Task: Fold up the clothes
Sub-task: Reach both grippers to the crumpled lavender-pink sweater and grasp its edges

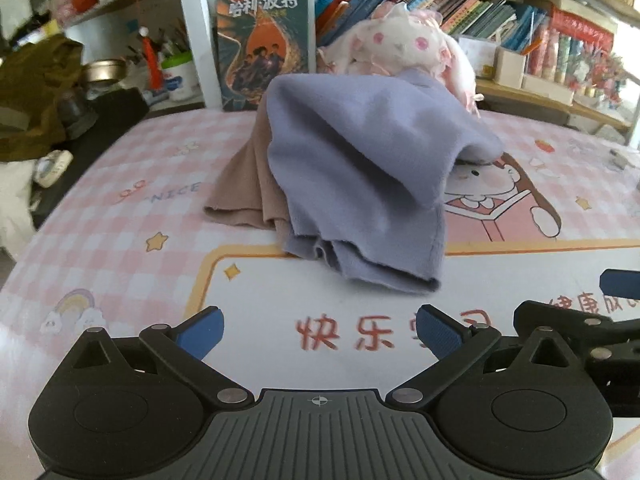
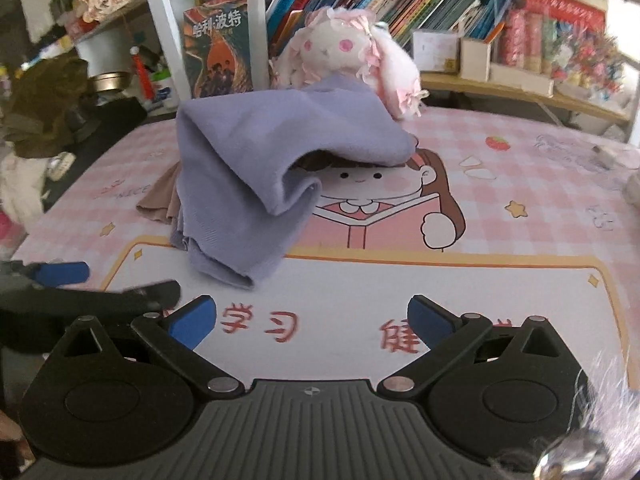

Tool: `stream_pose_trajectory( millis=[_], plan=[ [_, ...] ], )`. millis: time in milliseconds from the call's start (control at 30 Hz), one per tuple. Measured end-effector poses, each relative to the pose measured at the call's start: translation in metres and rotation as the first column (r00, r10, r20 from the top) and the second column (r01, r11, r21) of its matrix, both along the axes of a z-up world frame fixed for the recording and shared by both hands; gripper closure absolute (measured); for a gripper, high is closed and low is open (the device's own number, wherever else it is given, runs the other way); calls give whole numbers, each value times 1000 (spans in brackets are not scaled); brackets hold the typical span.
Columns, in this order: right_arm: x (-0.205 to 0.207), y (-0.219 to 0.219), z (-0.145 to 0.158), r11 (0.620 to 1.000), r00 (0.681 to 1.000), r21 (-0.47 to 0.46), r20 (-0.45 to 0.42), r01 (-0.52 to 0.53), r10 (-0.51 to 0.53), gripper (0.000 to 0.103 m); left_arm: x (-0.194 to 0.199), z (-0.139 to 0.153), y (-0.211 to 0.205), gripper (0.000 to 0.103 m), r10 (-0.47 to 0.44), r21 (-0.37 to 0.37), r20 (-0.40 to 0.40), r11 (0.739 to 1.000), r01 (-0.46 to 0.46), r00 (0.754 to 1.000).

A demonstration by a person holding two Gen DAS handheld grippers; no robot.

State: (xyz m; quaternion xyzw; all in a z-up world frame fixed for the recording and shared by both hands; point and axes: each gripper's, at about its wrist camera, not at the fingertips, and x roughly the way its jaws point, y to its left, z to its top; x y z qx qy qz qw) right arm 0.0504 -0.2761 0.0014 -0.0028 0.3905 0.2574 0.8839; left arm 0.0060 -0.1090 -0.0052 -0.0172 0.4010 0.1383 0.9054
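A lavender garment (image 1: 360,176) lies in a crumpled heap on the pink cartoon desk mat (image 1: 120,216), partly over a tan garment (image 1: 248,188). Both show in the right wrist view too, the lavender garment (image 2: 256,168) and the tan garment (image 2: 160,200). My left gripper (image 1: 320,334) is open and empty, just short of the heap's near edge. My right gripper (image 2: 310,326) is open and empty, to the right of the heap's near corner. Each gripper shows at the edge of the other's view.
A pink-and-white plush toy (image 2: 352,56) sits behind the heap against a bookshelf (image 2: 400,0) full of books. A big standing book (image 1: 262,40) is at the back. Clutter and an olive cloth (image 1: 36,92) fill the left side beyond the mat.
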Motion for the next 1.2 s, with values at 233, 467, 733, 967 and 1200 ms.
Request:
stream_pose_trajectory(
  millis=[233,467,733,967,1200],
  plan=[
    [19,-37,-9,997,998,59,-30,-48,50,0,3,6,-31,0,31,33,27,999,-32,999],
    [49,-77,-18,986,992,156,-120,53,-35,0,36,14,-60,0,-36,162,27,986,31,999],
    [77,-119,-28,941,959,261,-237,216,-154,0,79,-7,-87,1,-120,349,-56,928,132,991],
    [84,-133,-31,901,950,373,-291,222,-114,10,104,-6,-99,1,-161,416,-3,897,148,987],
    [91,-141,-33,853,929,451,-358,261,-95,35,149,-14,-86,49,-115,521,40,850,77,993]
  ],
)
